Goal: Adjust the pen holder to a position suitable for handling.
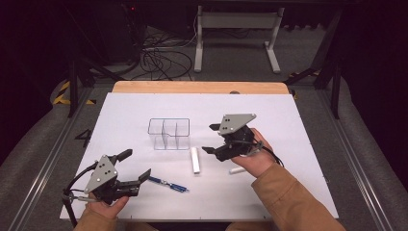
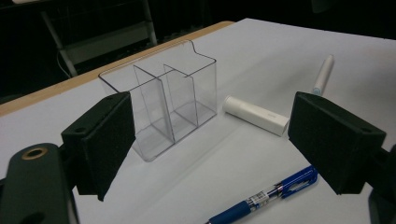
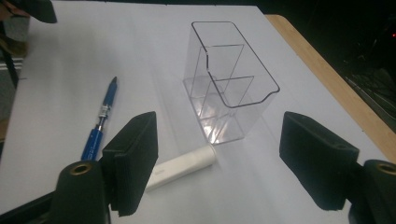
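A clear plastic organizer [image 1: 168, 134] with three compartments stands upright and empty on the white table [image 1: 288, 125]. A short white tube [image 1: 195, 160] lies just in front of it. A blue pen [image 1: 168, 183] lies near the front edge. My left gripper [image 1: 137, 163] hovers open beside the pen's left end, nothing between its jaws. My right gripper [image 1: 210, 138] is open and empty to the right of the organizer, pointing left at it. In the right gripper view the organizer [image 3: 229, 79], tube [image 3: 182, 165] and pen [image 3: 100, 121] lie ahead of the jaws.
A thin white marker [image 1: 236, 170] lies by the right hand; the left gripper view shows the marker [image 2: 323, 74] beyond the tube [image 2: 254, 115]. A wooden strip [image 1: 202, 87] borders the table's far edge. Cables and a white frame stand on the floor behind.
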Demonstrator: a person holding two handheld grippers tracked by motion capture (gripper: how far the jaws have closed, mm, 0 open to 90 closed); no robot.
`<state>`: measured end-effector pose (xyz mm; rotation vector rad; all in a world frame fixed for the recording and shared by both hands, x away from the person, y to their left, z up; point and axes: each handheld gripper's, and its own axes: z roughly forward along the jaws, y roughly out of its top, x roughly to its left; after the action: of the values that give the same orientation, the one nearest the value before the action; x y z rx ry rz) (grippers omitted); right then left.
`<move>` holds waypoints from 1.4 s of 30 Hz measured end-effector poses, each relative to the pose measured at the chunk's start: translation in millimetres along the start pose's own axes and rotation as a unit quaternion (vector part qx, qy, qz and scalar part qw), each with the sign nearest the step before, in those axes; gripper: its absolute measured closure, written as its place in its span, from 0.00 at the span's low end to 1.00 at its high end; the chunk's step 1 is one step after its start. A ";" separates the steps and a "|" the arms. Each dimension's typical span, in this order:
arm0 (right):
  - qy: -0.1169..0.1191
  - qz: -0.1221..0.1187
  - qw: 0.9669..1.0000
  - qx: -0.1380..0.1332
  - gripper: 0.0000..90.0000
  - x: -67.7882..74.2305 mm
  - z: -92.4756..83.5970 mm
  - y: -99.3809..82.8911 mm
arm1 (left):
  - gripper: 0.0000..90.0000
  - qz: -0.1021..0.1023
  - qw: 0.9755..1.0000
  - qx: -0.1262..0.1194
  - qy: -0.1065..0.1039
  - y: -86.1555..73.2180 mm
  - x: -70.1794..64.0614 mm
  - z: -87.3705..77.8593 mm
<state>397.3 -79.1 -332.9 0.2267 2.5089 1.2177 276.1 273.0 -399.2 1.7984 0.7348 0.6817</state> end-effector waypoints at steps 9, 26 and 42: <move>0.018 0.009 1.000 0.005 0.33 -8.7 16.7 6.0 | 0.17 -0.001 1.000 -0.001 0.001 -0.2 1.2 -0.9; 0.023 0.006 1.000 0.009 0.39 -16.6 29.5 9.3 | 0.17 -0.003 1.000 -0.001 0.002 -0.4 2.3 -0.8; 0.052 0.000 0.997 0.051 0.52 -21.6 76.0 21.6 | 0.17 -0.005 1.000 0.001 0.001 -1.5 3.3 0.1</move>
<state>445.4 -16.5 -354.5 0.1922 2.6641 1.1307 278.0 275.8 -400.3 1.7946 0.7465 0.6762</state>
